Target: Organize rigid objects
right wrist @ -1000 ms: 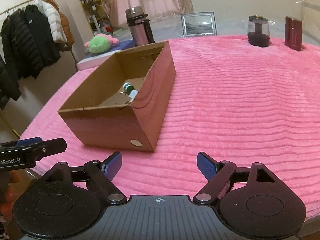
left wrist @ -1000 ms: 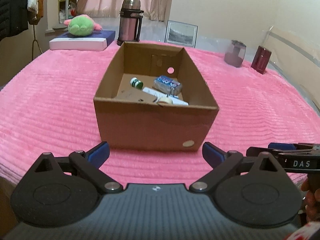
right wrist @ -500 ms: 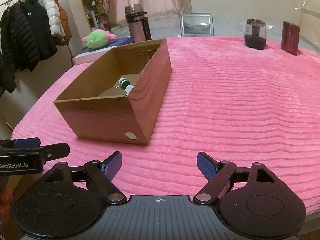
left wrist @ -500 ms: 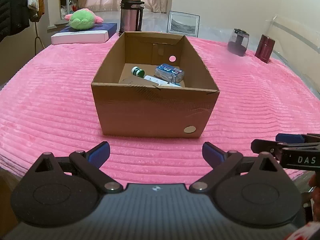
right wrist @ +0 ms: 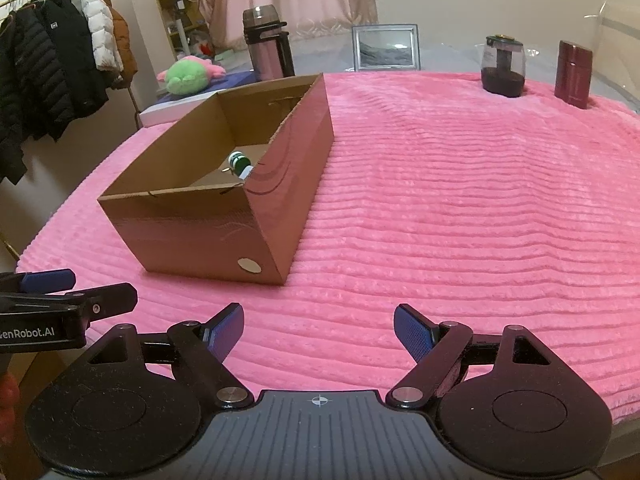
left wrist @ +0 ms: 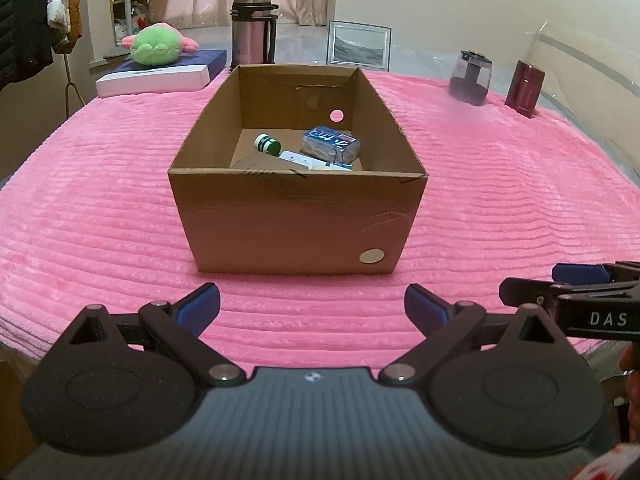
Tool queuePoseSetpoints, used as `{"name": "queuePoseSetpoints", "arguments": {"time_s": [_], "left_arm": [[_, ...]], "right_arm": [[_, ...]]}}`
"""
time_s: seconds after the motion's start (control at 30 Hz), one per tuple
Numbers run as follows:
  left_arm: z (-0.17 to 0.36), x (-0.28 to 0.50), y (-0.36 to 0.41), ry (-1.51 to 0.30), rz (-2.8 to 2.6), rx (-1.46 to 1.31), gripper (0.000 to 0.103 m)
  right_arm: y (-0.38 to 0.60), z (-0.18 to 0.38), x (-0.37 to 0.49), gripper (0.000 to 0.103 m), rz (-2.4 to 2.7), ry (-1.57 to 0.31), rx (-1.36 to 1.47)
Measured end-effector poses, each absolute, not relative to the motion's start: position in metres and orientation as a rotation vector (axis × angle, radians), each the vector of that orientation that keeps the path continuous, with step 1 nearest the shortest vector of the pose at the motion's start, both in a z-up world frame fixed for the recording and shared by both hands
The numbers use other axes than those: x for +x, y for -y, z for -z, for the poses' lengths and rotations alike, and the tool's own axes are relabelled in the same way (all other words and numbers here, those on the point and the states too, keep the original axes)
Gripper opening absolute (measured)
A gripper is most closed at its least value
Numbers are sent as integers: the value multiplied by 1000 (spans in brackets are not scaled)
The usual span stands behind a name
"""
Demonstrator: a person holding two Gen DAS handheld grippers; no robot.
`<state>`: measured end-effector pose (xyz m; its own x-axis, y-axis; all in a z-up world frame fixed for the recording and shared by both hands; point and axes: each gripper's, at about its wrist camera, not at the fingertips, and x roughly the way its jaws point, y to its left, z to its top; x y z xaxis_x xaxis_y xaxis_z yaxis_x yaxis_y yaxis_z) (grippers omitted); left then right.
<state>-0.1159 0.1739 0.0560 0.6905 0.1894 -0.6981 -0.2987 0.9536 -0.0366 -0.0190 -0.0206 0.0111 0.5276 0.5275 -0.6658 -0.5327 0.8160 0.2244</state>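
Note:
An open cardboard box [left wrist: 296,220] [right wrist: 224,220] stands on the pink ribbed cover. Inside it lie a green-capped bottle [left wrist: 267,145] [right wrist: 239,161], a blue wrapped packet [left wrist: 331,143] and a flat white item [left wrist: 306,160]. My left gripper [left wrist: 312,308] hovers in front of the box's near wall, open with nothing between its blue pads. To the right of the box, near the front edge, my right gripper [right wrist: 319,332] is open and empty over bare cover. Each gripper shows at the edge of the other's view.
At the back stand a steel thermos [left wrist: 253,26], a framed picture [left wrist: 359,45], a dark glass jar [left wrist: 472,78] and a maroon canister [left wrist: 527,88]. A green plush [left wrist: 158,45] rests on a flat white-and-blue box [left wrist: 160,76] at back left. Coats [right wrist: 60,72] hang on a rack left.
The left wrist view has tilted up a little, so the box sits farther and lower in it. Both grippers stay open and empty; the right view barely shifts.

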Motion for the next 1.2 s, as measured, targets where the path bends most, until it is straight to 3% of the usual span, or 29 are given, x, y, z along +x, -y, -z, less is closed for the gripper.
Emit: {"name": "queuePoseSetpoints", "arguments": {"time_s": [1.2], "left_arm": [[-46, -110, -170, -776, -279, -133, 97]], "right_arm": [[18, -6, -17, 79, -631, -809, -15]]}}
